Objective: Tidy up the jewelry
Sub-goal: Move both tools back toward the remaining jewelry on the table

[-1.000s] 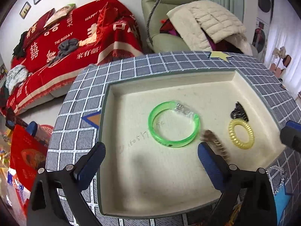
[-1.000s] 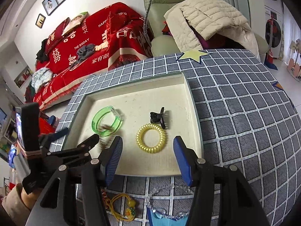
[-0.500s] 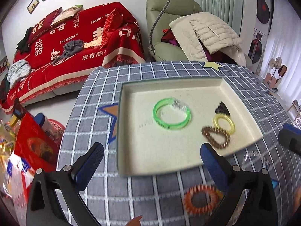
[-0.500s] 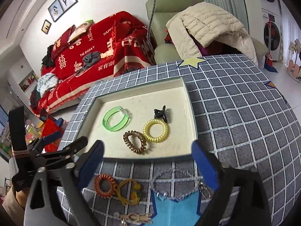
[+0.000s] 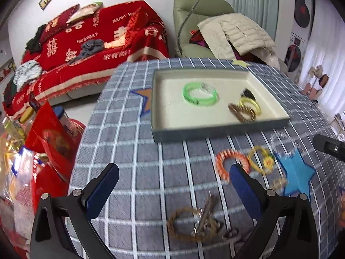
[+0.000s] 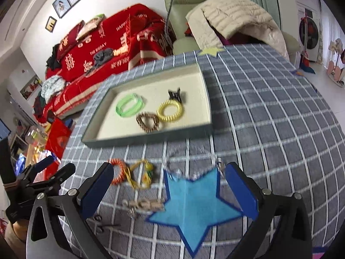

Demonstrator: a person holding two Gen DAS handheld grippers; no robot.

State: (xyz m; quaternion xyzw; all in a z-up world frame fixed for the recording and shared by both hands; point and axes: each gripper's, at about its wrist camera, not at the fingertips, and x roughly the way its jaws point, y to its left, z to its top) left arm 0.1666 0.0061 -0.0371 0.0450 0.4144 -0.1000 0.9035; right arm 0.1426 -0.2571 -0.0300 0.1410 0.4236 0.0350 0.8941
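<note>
A cream-lined tray (image 5: 217, 127) (image 6: 148, 138) on the checked table holds a green bangle (image 5: 199, 93) (image 6: 129, 107), a brown coil tie (image 5: 241, 112) (image 6: 148, 122), a yellow coil tie (image 5: 251, 105) (image 6: 170, 110) and a black clip (image 6: 177, 93). On the cloth in front lie an orange coil tie (image 5: 226, 161) (image 6: 118, 170), a yellow cord bracelet (image 5: 261, 157) (image 6: 140, 176), a clear bead chain (image 6: 194, 168), a beige piece (image 6: 144, 205) and a brown braided bracelet (image 5: 192, 224). My left gripper (image 5: 173, 190) and right gripper (image 6: 170, 190) are both open and empty above the cloth.
A blue felt star (image 6: 196, 205) (image 5: 297, 172) lies on the grey checked tablecloth (image 6: 269, 118). A red-covered sofa (image 5: 86, 43), a green armchair with a beige jacket (image 5: 232, 32) and red bags on the floor (image 5: 49, 138) surround the table.
Both grippers have pulled back from the tray toward the table's near edge. The brown coil tie now lies in the tray beside the yellow one. The right gripper has opened wider.
</note>
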